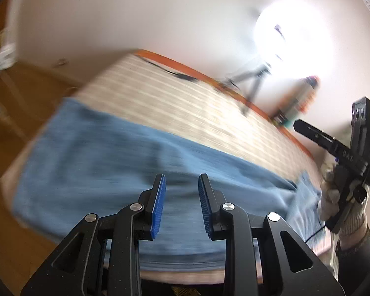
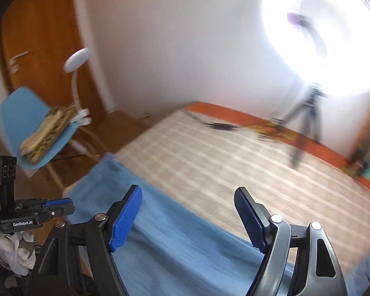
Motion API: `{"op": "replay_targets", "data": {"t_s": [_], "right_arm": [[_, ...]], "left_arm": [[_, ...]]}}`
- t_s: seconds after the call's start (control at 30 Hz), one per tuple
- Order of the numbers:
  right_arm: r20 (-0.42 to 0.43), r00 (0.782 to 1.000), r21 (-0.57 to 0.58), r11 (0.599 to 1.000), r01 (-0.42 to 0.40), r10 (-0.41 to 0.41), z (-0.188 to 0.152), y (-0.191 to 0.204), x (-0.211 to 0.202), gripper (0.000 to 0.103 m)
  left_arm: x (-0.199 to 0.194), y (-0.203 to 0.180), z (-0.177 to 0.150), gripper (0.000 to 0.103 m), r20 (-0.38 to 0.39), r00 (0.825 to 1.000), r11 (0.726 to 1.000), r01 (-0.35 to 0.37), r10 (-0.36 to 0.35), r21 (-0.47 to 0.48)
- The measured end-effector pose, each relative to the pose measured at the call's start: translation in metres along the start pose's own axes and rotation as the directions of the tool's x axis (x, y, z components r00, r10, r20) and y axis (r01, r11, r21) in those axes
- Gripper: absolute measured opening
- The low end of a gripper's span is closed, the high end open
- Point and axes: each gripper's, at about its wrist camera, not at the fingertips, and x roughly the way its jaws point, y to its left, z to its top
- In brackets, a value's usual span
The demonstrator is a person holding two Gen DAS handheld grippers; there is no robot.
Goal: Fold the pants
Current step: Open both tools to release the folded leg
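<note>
Blue pants (image 1: 125,172) lie spread along the near edge of a striped bed (image 1: 185,106). Above them, the left hand-held gripper (image 1: 181,206) and right hand-held gripper (image 2: 188,218) hover released, grasping nothing.

- Light blue pants (image 1: 125,162) lie across a bed (image 2: 209,162) covered in a beige and white check, edged with an orange border (image 2: 234,113).
- The left hand-held gripper (image 1: 181,204) and the right hand-held gripper (image 2: 187,219) are black with ribbed blue pads (image 1: 158,207).
- A pale blue chair (image 2: 19,116) carries a tan, dark-patterned bundle (image 2: 49,128).
- A white lamp (image 2: 77,56) stands before a brown wooden door (image 2: 44,37).
- The wall (image 2: 172,37) is white.
- A grey tripod (image 2: 305,120) stands under a glaring white light (image 2: 328,37).
</note>
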Motion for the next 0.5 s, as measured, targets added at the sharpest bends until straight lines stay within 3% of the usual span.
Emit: {"op": "replay_targets", "data": {"t_s": [0.03,0.17,0.3,0.5], "right_arm": [[-0.001,1.000,0.017,1.000,0.024,-0.024,-0.004,-0.014,-0.010,0.080],[-0.023,0.991,0.080,0.988,0.133,-0.132,-0.024,-0.069,-0.044,0.079],[-0.084,0.969,0.175,0.954,0.242,-0.230,-0.047,-0.134,-0.071,0.079],[-0.237,0.925,0.377,0.850,0.368,-0.296,-0.083,-0.239,-0.085,0.070]], "left_arm": [[0.007,-0.013,0.000,0.035,-0.019,1.000,0.999,0.022,-0.022,0.024],[0.035,-0.063,-0.003,0.036,-0.092,0.989,0.988,0.123,-0.114,0.097],[0.064,-0.113,-0.014,0.036,-0.181,0.968,0.963,0.206,-0.175,0.172],[0.113,-0.183,-0.036,0.036,-0.342,0.909,0.910,0.333,-0.240,0.247]]}}
